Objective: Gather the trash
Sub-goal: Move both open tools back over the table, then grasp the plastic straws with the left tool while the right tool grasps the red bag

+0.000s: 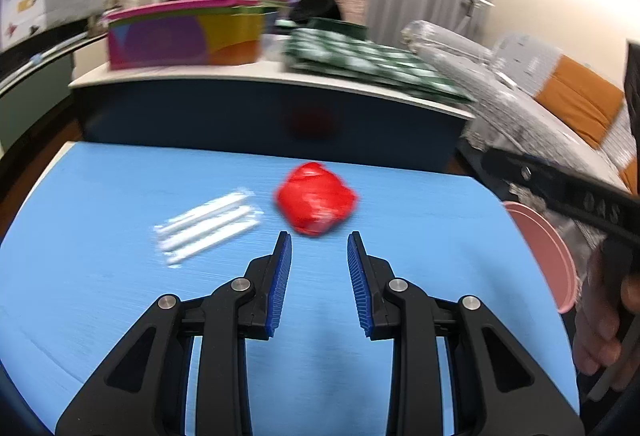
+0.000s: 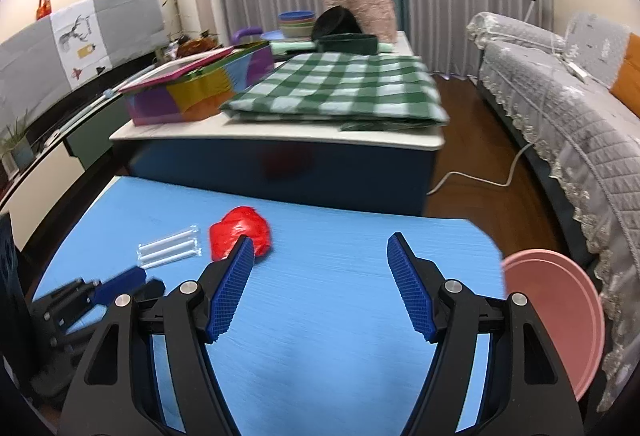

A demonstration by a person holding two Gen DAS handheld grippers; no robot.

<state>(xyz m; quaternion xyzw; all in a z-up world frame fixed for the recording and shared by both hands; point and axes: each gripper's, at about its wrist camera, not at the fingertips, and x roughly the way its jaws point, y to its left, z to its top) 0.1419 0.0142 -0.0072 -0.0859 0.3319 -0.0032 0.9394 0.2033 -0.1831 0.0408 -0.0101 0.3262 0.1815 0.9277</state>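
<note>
A: Where's the trash?
B: A red wad point(image 1: 315, 199) lies on the blue table point(image 1: 100, 276), clear tubes point(image 1: 208, 226) just beside it.
A: Grippers?
B: Left gripper point(image 1: 319, 245) (narrow gap) and right gripper point(image 2: 320, 246) both stand parted, holding nothing. A pink bin point(image 2: 560, 316) sits at the table's edge.

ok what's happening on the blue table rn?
A person holds a gripper in each hand above the blue table. Both the left gripper and the right gripper are open and empty. A crumpled red wrapper and a clear packet of straws lie untouched. A pink bin sits at the table's right edge.
</note>
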